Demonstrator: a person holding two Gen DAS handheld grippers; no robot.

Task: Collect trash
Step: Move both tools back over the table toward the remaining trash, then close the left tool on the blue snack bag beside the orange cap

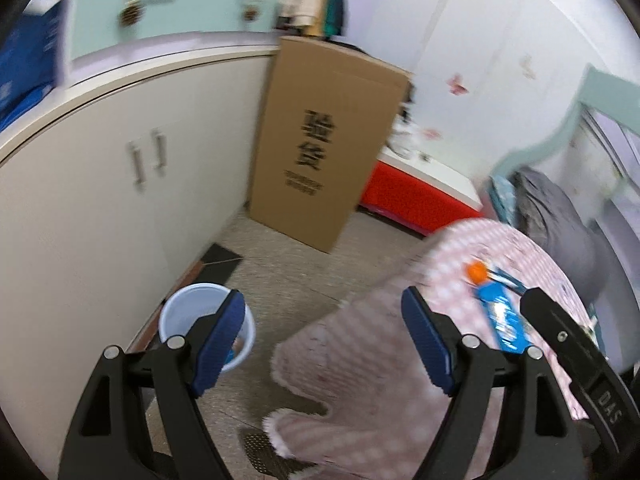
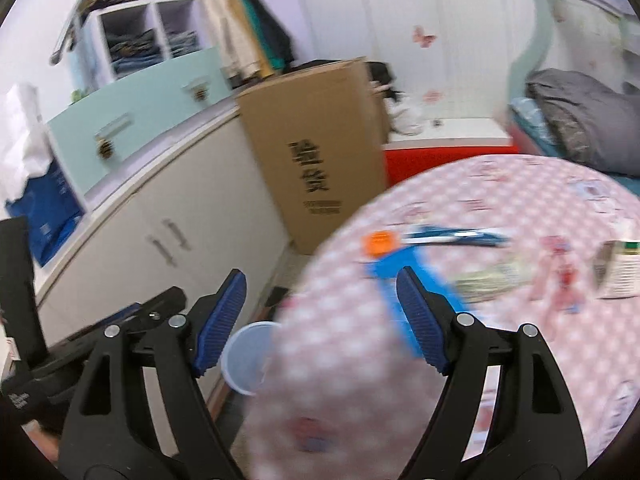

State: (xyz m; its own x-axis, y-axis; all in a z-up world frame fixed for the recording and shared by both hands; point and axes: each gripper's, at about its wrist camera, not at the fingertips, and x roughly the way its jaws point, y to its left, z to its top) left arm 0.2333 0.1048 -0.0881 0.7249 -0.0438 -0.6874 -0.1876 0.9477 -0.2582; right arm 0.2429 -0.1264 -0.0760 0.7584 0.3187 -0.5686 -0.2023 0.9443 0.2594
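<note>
A round table with a pink checked cloth holds trash: a blue wrapper, an orange cap, a blue-and-white wrapper, a greenish wrapper and a small carton. A pale blue bin stands on the floor by the cabinet. My left gripper is open and empty, above the floor between bin and table. My right gripper is open and empty above the table's left edge, its right finger over the blue wrapper.
A white cabinet runs along the left. A tall cardboard box leans at its end. A red-sided bench and a bed with grey bedding lie behind the table.
</note>
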